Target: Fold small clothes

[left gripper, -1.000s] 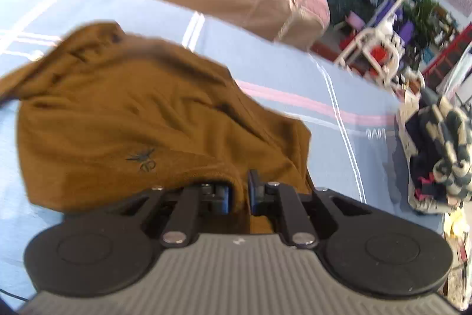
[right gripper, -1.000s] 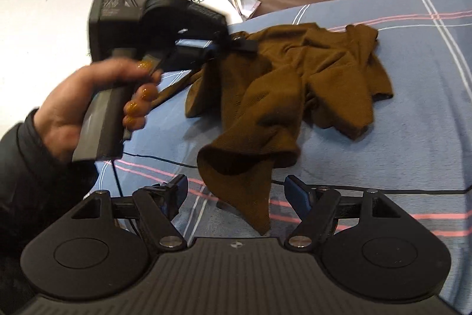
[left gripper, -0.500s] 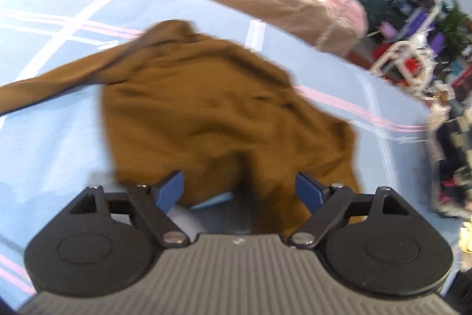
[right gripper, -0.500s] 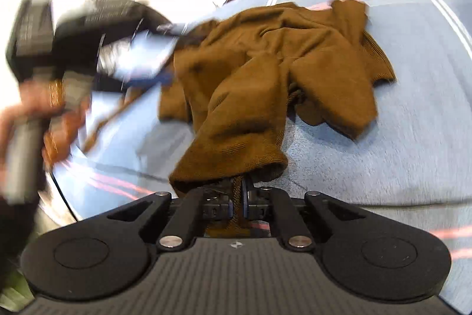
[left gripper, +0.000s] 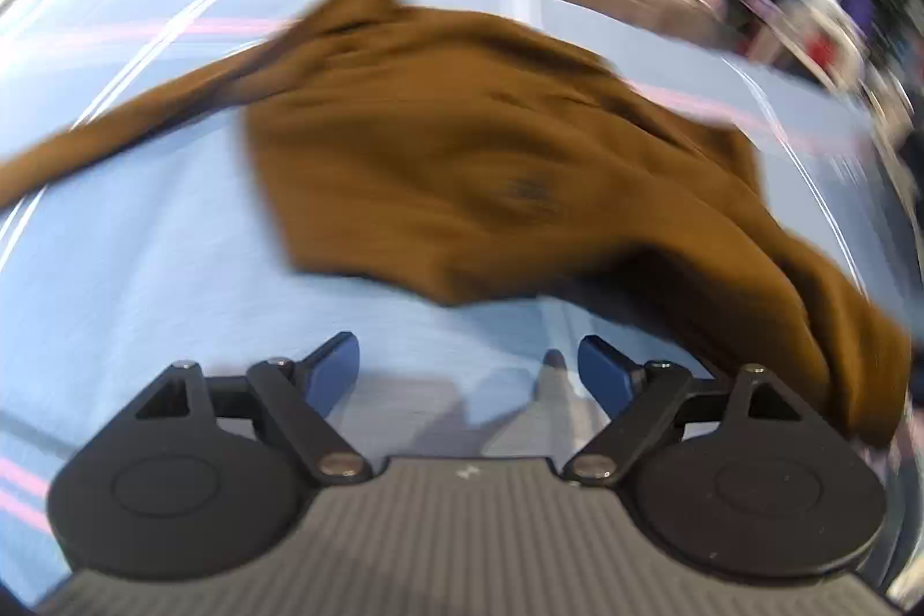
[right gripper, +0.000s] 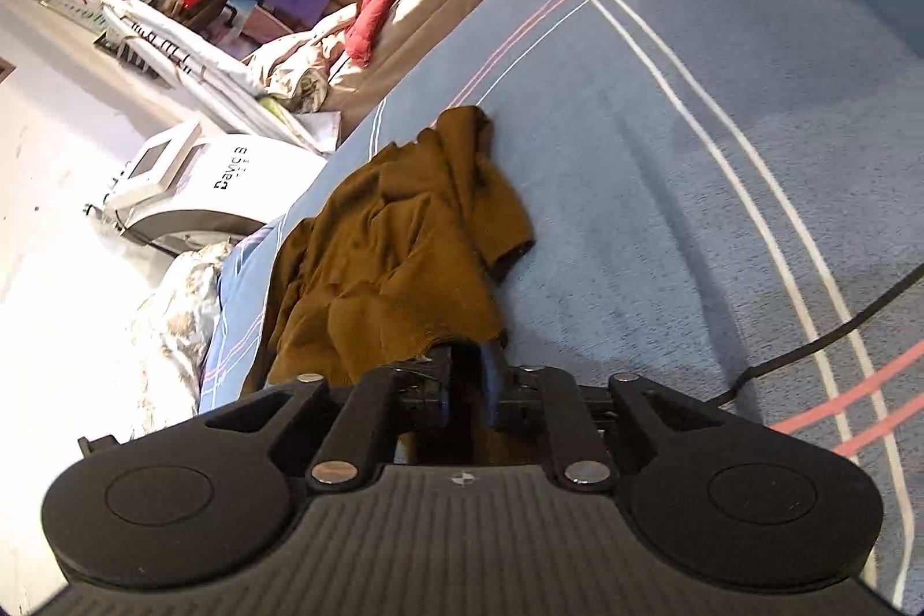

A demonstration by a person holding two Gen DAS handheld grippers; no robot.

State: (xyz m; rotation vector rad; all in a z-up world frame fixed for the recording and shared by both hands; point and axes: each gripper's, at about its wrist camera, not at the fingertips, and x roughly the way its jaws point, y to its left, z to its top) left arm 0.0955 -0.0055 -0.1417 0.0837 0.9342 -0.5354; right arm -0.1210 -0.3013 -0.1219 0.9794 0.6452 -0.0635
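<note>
Sweater (right gripper: 398,264) lies rumpled on the bed (right gripper: 664,189). Right tongs (right gripper: 466,373) pinch its near hem, jaws having just eased slightly apart. Left tongs (left gripper: 469,370), which let go a moment ago, hang spread and empty over the sheet, so spreading flat likely comes next.

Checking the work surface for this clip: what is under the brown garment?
The brown garment lies crumpled on a blue bedsheet with pink and white stripes, which shows all around it. Whatever lies directly beneath its folds is covered.
</note>
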